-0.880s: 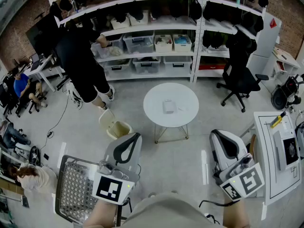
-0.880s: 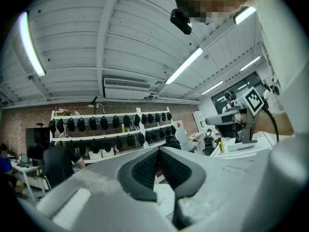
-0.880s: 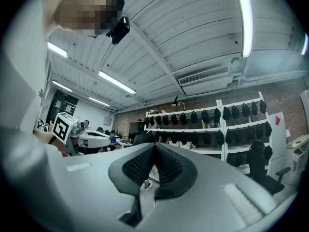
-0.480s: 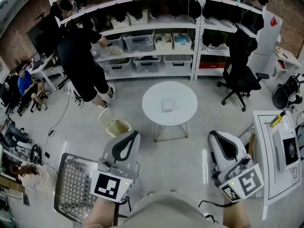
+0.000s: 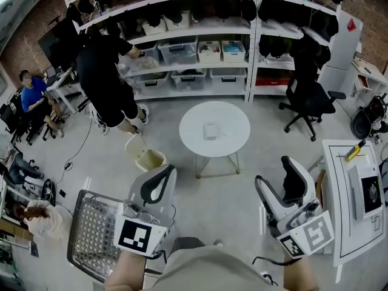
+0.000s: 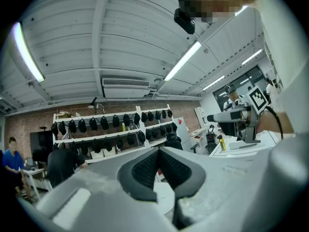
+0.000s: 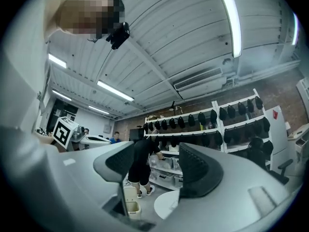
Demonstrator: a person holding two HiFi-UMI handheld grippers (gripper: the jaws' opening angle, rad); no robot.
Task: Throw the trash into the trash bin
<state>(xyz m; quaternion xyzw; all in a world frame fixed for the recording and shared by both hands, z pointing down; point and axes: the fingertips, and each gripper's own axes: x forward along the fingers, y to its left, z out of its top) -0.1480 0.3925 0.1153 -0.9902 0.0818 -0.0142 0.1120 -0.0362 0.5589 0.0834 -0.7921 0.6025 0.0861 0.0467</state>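
Observation:
A small white piece of trash [image 5: 210, 130] lies in the middle of the round white table [image 5: 233, 115], well ahead of both grippers. The cream trash bin [image 5: 146, 157] stands on the floor left of the table, lid up. My left gripper [image 5: 163, 176] is held low at the left, shut, its dark pads [image 6: 145, 168] together with nothing between them. My right gripper [image 5: 276, 171] is at the right with its jaws wide open and empty. Between its fingers the right gripper view shows the trash bin [image 7: 131, 203] and the table [image 7: 166, 204].
A person in black [image 5: 104, 80] stands at the white shelves [image 5: 200, 47] behind the bin. A wire basket [image 5: 91, 235] is at my lower left. A black office chair [image 5: 306, 99] and a white desk [image 5: 354, 187] stand to the right. Seated people are at far left.
The right gripper's jaws have swung from shut to wide open. The left gripper stays shut. The view has shifted slightly towards the table.

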